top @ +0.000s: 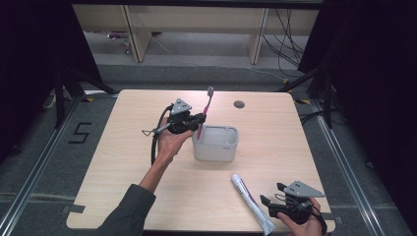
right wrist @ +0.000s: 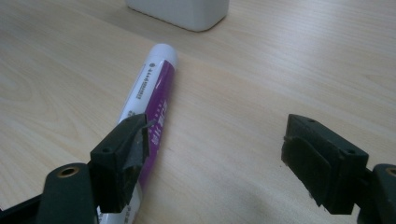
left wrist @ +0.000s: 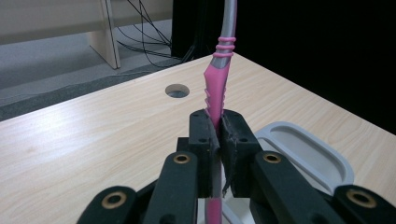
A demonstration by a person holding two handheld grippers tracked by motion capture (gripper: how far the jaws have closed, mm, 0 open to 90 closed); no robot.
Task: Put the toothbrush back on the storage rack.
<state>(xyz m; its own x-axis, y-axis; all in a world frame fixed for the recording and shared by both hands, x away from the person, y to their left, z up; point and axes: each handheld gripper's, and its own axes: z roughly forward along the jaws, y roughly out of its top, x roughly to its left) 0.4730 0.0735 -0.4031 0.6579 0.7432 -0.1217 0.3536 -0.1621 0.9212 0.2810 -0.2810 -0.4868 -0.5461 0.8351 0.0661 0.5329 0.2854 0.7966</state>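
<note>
A pink and grey toothbrush (top: pixel 206 109) stands nearly upright, bristles up, with my left gripper (top: pixel 196 121) shut on its handle. Its lower end reaches the left rim of a white rectangular holder (top: pixel 215 143) in the middle of the table. In the left gripper view the pink handle (left wrist: pixel 215 88) is pinched between the two black pads, and the holder's rim (left wrist: pixel 322 154) lies below to the right. My right gripper (top: pixel 270 196) rests open near the front right edge. A white and purple tube (right wrist: pixel 149 100) lies flat next to its left jaw, untouched.
The light wooden table (top: pixel 128 162) has a round cable hole (top: pixel 239 104) near its far edge. Black curtains stand on both sides. Desk legs and cables lie on the floor beyond the table.
</note>
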